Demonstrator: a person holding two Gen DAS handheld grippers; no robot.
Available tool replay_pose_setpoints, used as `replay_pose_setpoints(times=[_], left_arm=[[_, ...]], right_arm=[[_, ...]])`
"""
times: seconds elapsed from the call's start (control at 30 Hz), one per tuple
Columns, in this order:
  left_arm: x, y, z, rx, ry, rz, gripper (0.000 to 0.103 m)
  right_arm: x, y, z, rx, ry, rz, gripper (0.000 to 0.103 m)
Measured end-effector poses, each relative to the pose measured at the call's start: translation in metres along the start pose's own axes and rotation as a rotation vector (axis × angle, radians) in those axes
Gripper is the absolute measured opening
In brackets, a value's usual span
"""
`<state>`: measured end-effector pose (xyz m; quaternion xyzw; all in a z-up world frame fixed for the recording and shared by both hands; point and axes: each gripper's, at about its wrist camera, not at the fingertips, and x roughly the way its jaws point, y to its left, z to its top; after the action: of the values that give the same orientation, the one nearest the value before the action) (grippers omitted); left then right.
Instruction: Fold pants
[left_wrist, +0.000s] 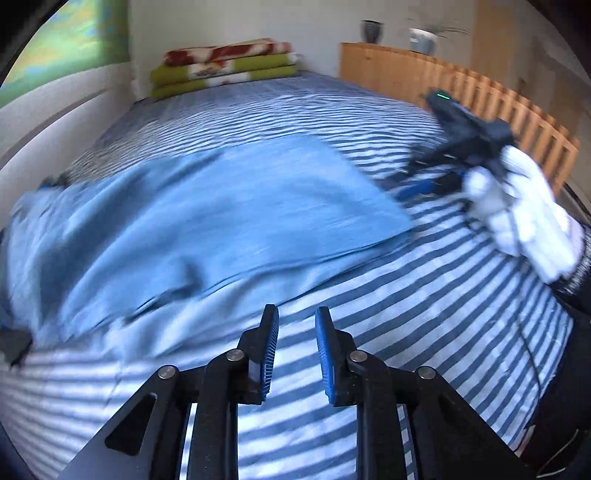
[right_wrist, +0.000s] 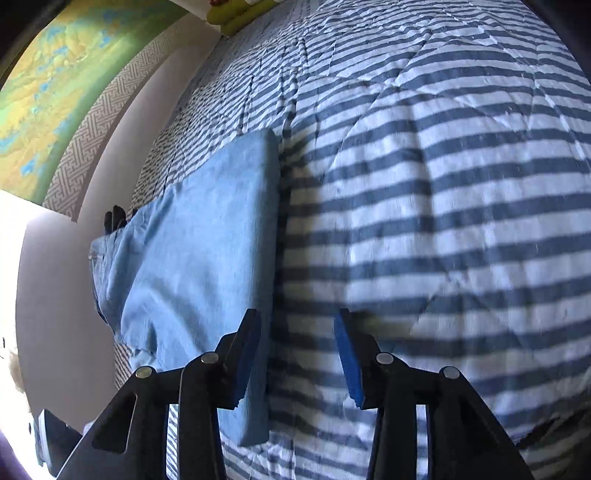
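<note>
- The left gripper (left_wrist: 295, 350) stood with a narrow gap between its jaws, nothing in it, above the striped bed (left_wrist: 424, 332).
- The right gripper (right_wrist: 297, 354) was parted wider, also empty.
- The pants (left_wrist: 207, 218) lay folded on the bed, by its wall-side edge.
- Only the left view showed the white-gloved hand (left_wrist: 517, 206) holding the right gripper, the blankets (left_wrist: 225, 66) and the wooden rail (left_wrist: 461, 85).
- Only the right view showed the fold's crisp edge.

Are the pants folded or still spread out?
Folded: the pants lie on the striped bedspread as a layered strip with a doubled edge.
</note>
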<state>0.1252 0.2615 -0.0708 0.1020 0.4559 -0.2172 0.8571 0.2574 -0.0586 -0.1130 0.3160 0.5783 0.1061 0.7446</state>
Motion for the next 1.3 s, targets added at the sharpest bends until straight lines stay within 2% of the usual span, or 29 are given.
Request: replay_pose_setpoints(times=[0.1,0.2,0.23,0.27,0.33,0.47,0.5,0.53,0.63,0.67,0.7,0.77,0.8,0.83,0.87,0.97,1.03,1.07,1.1,1.17,1.3], left_arm=[[-0.013,0.039,-0.019,-0.051,0.01,0.097,0.023],[-0.02,0.083,-0.033,-0.164,0.029,0.129,0.023],[-0.022,0.094,-0.038,-0.187,0.031,0.143,0.023],[-0.023,0.1,-0.041,-0.193,0.036,0.158,0.023],[-0.026,0.106,-0.042,-0.176,0.036,0.173,0.023],[-0.03,0.103,-0.025,-0.09,0.003,0.197,0.023],[-0.028,0.103,-0.018,-0.077,-0.005,0.194,0.023],[-0.023,0.106,-0.011,-0.062,-0.002,0.181,0.023],[0.003,0.112,0.009,-0.002,0.042,0.175,0.023],[0.011,0.111,0.011,0.043,0.055,0.193,0.023],[0.021,0.107,0.013,0.099,0.072,0.218,0.023],[0.038,0.099,0.014,0.216,0.12,0.216,0.023],[0.045,0.096,0.013,0.258,0.144,0.211,0.023],[0.052,0.094,0.013,0.292,0.162,0.207,0.023],[0.057,0.093,0.013,0.309,0.173,0.217,0.023],[0.068,0.093,0.013,0.338,0.193,0.212,0.023],[0.072,0.091,0.014,0.365,0.197,0.214,0.022],[0.073,0.091,0.015,0.37,0.193,0.215,0.019],[0.073,0.092,0.017,0.372,0.19,0.214,0.004],[0.074,0.093,0.022,0.371,0.186,0.213,0.003],[0.064,0.092,0.028,0.375,0.173,0.199,0.002]], right_arm=[[0.006,0.01,-0.021,-0.006,0.039,-0.018,0.042],[0.014,0.024,-0.032,-0.028,0.062,-0.035,0.042],[0.017,0.033,-0.034,-0.051,0.066,-0.057,0.03],[0.02,0.04,-0.034,-0.066,0.081,-0.056,0.006],[0.009,0.057,-0.034,-0.082,0.071,-0.086,0.006],[-0.044,0.064,-0.029,-0.109,-0.01,-0.024,0.005],[-0.05,0.059,-0.027,-0.101,-0.031,-0.057,0.005],[-0.05,0.054,-0.027,-0.103,-0.045,-0.132,0.006],[-0.034,0.036,-0.03,-0.078,0.01,-0.285,0.009],[-0.038,0.034,-0.034,-0.082,-0.032,-0.319,0.01],[-0.042,0.039,-0.038,-0.105,-0.062,-0.313,0.01],[-0.044,0.056,-0.047,-0.176,-0.069,-0.243,0.012],[-0.04,0.071,-0.052,-0.233,-0.055,-0.223,0.016],[-0.034,0.085,-0.057,-0.291,-0.049,-0.225,0.023],[-0.026,0.104,-0.064,-0.364,-0.046,-0.243,0.026],[0.007,0.146,-0.076,-0.504,-0.002,-0.248,0.027],[0.029,0.157,-0.081,-0.559,0.03,-0.263,0.027],[0.037,0.16,-0.085,-0.591,0.037,-0.29,0.028],[0.046,0.161,-0.087,-0.617,0.047,-0.312,0.028],[0.062,0.162,-0.09,-0.653,0.068,-0.346,0.029],[0.065,0.167,-0.1,-0.747,0.055,-0.379,0.033]])
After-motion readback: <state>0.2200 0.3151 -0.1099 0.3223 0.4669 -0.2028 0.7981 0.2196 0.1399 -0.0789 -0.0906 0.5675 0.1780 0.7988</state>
